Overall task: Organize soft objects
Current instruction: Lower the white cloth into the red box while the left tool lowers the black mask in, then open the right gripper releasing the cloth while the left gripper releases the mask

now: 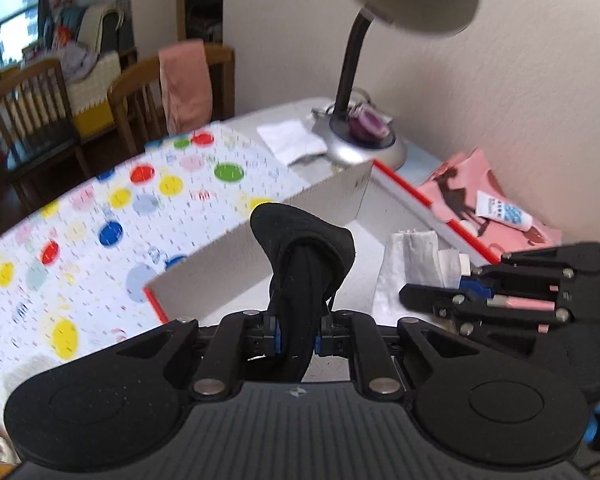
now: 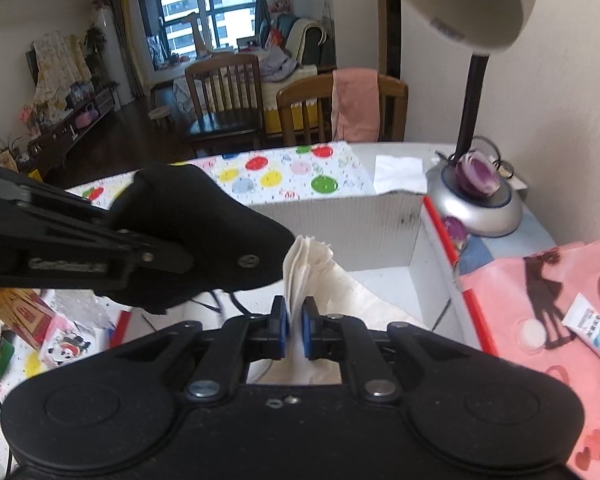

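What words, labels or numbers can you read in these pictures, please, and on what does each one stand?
None can be read.
White tube on the pink printed bag: blue print, too small and blurred.
Desk lamp shade: small marking on its rim, blurred.
Red packet at the left: yellow characters, blurred.

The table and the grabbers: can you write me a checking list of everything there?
Surface: grey table, dotted cloth covering part.
Job's things: black cloth; white cloth; open box.
Clutter: desk lamp, pink bag, tube, white paper.
Grippers: left gripper shut on black cloth; right gripper shut on white cloth.
Cables: nothing seen clearly.
Surroundings: wooden chairs, window.
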`<state>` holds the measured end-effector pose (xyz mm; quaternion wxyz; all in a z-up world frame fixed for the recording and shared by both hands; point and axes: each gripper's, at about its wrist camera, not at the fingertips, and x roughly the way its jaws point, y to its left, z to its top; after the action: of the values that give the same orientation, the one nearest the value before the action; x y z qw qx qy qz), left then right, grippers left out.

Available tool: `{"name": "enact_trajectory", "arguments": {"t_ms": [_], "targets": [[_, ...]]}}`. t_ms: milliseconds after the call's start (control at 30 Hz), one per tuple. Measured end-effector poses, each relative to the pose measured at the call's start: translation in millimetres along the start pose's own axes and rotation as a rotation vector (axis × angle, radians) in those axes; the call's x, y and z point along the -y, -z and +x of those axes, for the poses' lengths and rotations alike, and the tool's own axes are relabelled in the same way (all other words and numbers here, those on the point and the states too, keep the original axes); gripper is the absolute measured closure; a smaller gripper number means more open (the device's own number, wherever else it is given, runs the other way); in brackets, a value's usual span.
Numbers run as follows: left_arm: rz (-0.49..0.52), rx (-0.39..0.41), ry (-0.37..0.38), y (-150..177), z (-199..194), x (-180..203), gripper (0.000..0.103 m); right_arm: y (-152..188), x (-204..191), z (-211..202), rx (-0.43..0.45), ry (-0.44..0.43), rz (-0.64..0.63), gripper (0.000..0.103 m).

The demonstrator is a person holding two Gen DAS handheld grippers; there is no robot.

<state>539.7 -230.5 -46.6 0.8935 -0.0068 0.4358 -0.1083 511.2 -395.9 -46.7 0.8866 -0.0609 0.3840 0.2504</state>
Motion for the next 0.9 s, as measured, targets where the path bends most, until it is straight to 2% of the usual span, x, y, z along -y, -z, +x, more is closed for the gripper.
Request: {"name": "enact_trajectory", "arguments": {"t_ms": [100,233,433,633,900], "targets": [[-0.030,-0.047,-0.002,-4.0,24.0,-1.4,0.090,2.9,3.7,14.7,-0.031,-0.004,0.010,0.095],[-0.020,-0.092,-0.033,-5.2,51.0,0.1,0.090,9.9,8.5,29.5,-0.082,0.014,0.018,0.093],[-0.042,-0.158,-0.034,-2.2,78.4,0.5,0.090,20.3,17.1,45.3,-0.154,0.014,0.063,0.091],[-0.009,-0.219,-0.055,5.4,96.6,6.0,0.090,23.8,21.0,46.8,-0.182,0.020,0.060,0.087],[-0.004,-0.226,-0.059,8.4,101.0,5.8,0.089,25.3,25.8,44.2,-0.192,0.002,0.083,0.083]]}}
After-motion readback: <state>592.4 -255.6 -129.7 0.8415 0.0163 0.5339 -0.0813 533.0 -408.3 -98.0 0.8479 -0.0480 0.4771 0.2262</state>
